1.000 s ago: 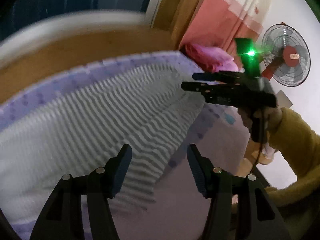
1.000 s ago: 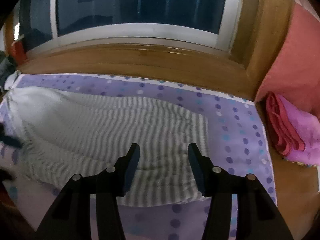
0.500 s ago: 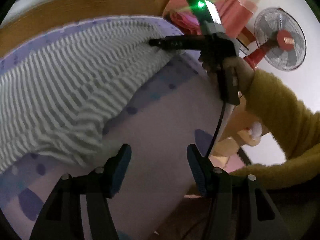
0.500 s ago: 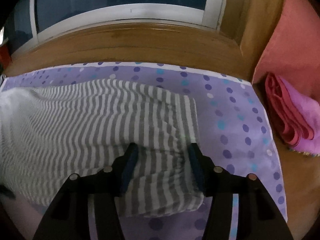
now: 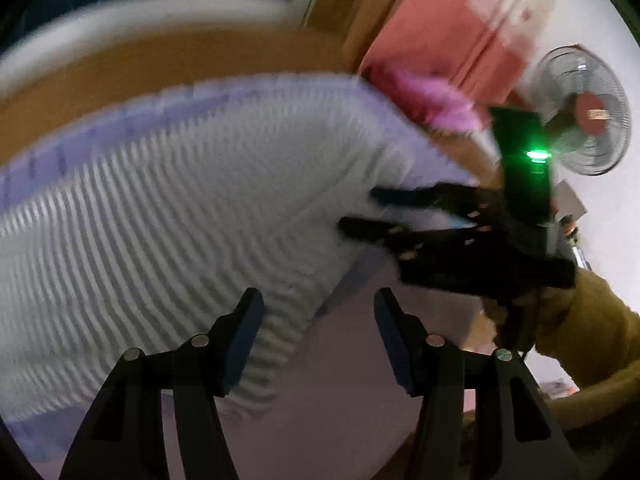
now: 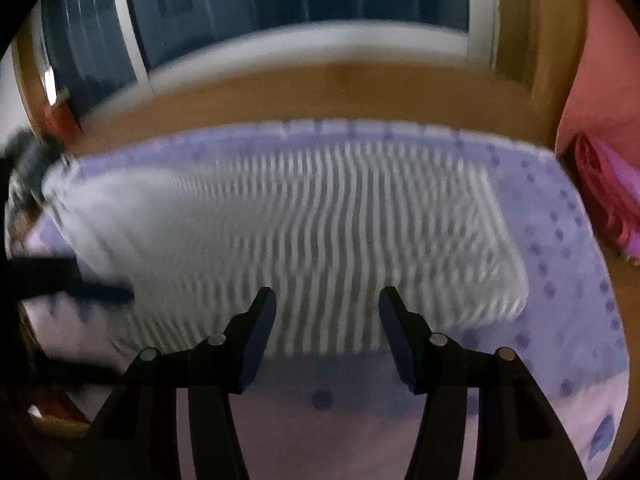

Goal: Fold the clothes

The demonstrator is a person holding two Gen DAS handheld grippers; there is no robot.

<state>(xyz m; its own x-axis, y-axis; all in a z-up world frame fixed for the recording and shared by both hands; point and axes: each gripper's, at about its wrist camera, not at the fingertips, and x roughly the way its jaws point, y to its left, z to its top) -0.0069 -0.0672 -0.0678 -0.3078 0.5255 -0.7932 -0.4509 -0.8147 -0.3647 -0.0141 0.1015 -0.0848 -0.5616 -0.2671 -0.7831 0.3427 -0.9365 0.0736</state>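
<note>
Striped garment (image 6: 320,240): spread flat on the dotted purple bedsheet (image 6: 560,280), blurred.
Left gripper (image 5: 318,324): jaws wide, nothing held.
Right gripper (image 6: 327,324): jaws wide, nothing held, at garment's near edge.

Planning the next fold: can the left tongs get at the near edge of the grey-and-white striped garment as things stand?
Probably yes. The left tongs are open and empty, and the near edge of the grey-and-white striped garment lies just ahead of them on the purple dotted sheet, nothing between. The right tongs sit at its far corner, clear of that path.
</note>
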